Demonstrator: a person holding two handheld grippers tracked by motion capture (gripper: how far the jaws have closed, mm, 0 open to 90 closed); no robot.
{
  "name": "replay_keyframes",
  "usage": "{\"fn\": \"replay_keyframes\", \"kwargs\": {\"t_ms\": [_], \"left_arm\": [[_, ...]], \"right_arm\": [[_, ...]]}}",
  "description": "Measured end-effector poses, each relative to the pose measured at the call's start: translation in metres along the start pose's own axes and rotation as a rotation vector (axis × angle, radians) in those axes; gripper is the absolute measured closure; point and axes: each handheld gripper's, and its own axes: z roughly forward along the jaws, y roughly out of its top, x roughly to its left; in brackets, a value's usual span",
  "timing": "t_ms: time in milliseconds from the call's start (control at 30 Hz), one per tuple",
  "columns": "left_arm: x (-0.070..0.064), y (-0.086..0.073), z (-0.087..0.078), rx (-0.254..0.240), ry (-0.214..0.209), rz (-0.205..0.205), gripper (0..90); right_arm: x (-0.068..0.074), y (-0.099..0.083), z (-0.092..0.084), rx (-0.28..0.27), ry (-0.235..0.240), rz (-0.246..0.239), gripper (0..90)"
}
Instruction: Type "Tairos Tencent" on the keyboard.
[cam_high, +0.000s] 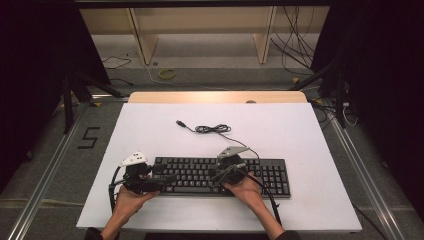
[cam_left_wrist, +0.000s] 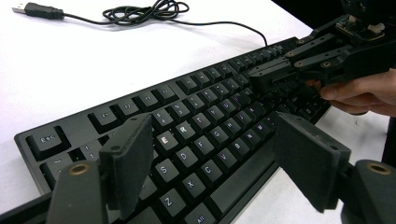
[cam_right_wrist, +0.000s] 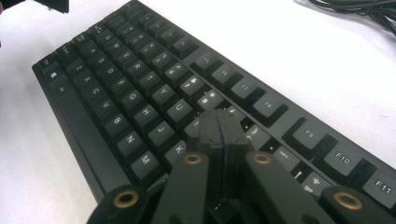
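With the right hand-held gripper (cam_right_wrist: 219, 133) pinched shut, empty, over the middle keys of the flat black plastic keyboard (cam_high: 220, 175) near the white table's (cam_high: 300, 130) front edge, and the left hand-held gripper (cam_left_wrist: 210, 158) gaping wide, a slanted press could catch two keys.

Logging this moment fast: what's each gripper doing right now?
Left gripper: jaws open, holding nothing, over the black plastic keyboard's left end.
Right gripper: jaws shut together, nothing between them, tips down at the keys.

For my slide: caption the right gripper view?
Right gripper, shut, poised over the black keyboard keys.
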Motion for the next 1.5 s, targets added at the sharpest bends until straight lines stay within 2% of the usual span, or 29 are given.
{"fn": "replay_keyframes", "kwargs": {"t_ms": [767,967,1267,1500], "left_arm": [[0.0,-0.002,0.0,0.007,0.001,0.003,28.1],[0.001,-0.002,0.001,0.006,0.003,0.001,28.2],[0.005,-0.003,0.002,0.019,0.024,-0.008,31.2],[0.006,-0.003,0.003,0.031,0.039,-0.01,35.8]], "right_arm": [[-0.001,-0.004,0.007,0.035,-0.003,-0.003,90.0],[-0.002,-0.004,0.005,0.028,-0.001,0.001,90.0],[-0.003,-0.002,-0.006,-0.028,0.019,0.023,86.8],[0.0,0.0,-0.017,-0.076,0.053,0.027,72.8]]}}
